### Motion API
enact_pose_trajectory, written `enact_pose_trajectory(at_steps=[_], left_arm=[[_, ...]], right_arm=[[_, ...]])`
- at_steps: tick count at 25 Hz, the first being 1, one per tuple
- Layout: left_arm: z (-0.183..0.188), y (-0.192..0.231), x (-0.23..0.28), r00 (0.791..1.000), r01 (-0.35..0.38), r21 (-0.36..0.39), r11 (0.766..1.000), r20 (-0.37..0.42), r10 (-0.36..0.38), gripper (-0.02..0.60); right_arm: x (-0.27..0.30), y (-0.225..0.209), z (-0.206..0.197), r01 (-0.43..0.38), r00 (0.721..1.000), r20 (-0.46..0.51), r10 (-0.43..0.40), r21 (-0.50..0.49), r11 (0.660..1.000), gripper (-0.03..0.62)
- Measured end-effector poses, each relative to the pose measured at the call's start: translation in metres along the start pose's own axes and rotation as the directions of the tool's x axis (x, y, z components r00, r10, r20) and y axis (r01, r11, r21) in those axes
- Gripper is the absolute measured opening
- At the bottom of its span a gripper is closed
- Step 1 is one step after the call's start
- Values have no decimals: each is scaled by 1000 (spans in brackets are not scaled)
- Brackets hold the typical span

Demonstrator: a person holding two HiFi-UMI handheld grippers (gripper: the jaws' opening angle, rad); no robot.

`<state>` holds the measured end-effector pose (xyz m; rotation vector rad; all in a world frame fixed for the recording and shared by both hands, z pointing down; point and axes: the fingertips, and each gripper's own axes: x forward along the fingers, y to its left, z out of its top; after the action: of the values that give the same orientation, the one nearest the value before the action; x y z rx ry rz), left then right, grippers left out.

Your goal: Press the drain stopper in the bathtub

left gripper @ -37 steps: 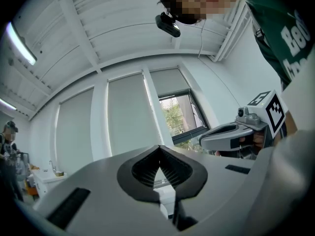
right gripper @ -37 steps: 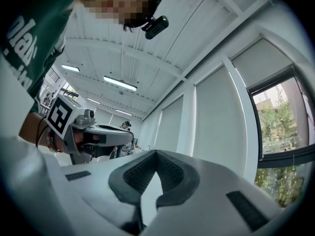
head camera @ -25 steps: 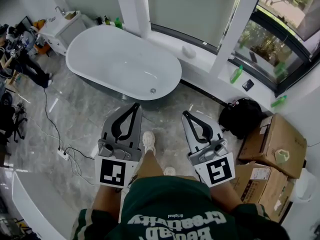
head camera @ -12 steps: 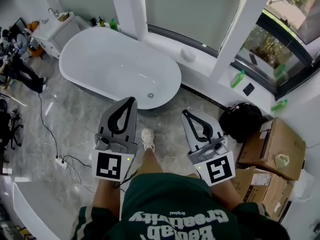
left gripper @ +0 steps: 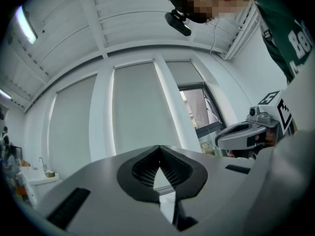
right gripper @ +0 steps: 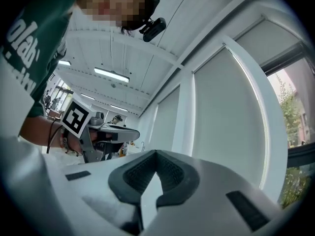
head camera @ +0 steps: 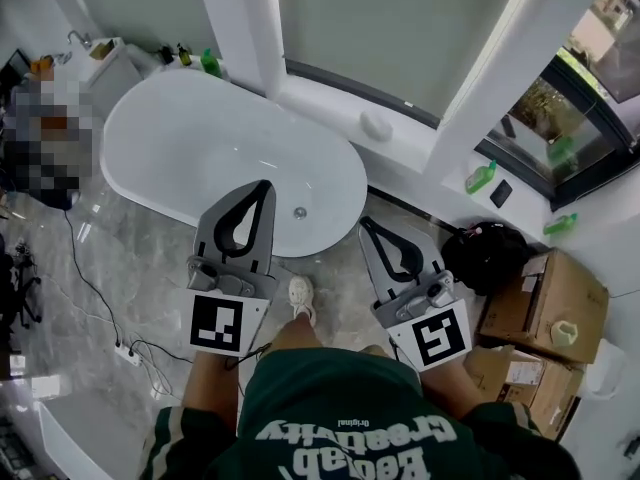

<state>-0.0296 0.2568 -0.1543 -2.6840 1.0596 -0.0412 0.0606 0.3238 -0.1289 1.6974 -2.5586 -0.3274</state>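
Pointing fwd, L gripper [head camera: 263,189] over bathtub [head camera: 160,138] rim near drain stopper [head camera: 299,211], R gripper [head camera: 367,225] over floor [head camera: 130,268], both pressed together.

The person is holding the left gripper [head camera: 262,190] out ahead of the body, its jaws pointing toward 12 o'clock with a slight lean to 1. The tips are meeting, with nothing sitting between them. The right gripper [head camera: 370,224] is hovering at its 3 o'clock, apart from it, its jaws angling toward 11 o'clock, likewise pressing together and empty. The left forearm [head camera: 212,383] and right forearm [head camera: 445,386] are reaching forward — marker cubes facing up.
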Motion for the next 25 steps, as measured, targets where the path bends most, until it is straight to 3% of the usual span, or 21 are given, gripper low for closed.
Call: enact_pose_trajectory(at_steps=[8, 15, 25], left_arm=[[-39, 81, 67, 998, 36, 11, 999, -46, -35, 9], [-64, 126, 108, 996, 60, 10, 998, -61, -60, 9], [-97, 130, 150, 990, 117, 16, 993, -81, -116, 9]], right_arm=[[110, -25, -26, 20, 999, -43, -20, 10, 1000, 11], [169, -46, -38, 48, 996, -70, -47, 11, 999, 11], [192, -73, -79, 66, 988, -144, -56, 64, 996, 11]])
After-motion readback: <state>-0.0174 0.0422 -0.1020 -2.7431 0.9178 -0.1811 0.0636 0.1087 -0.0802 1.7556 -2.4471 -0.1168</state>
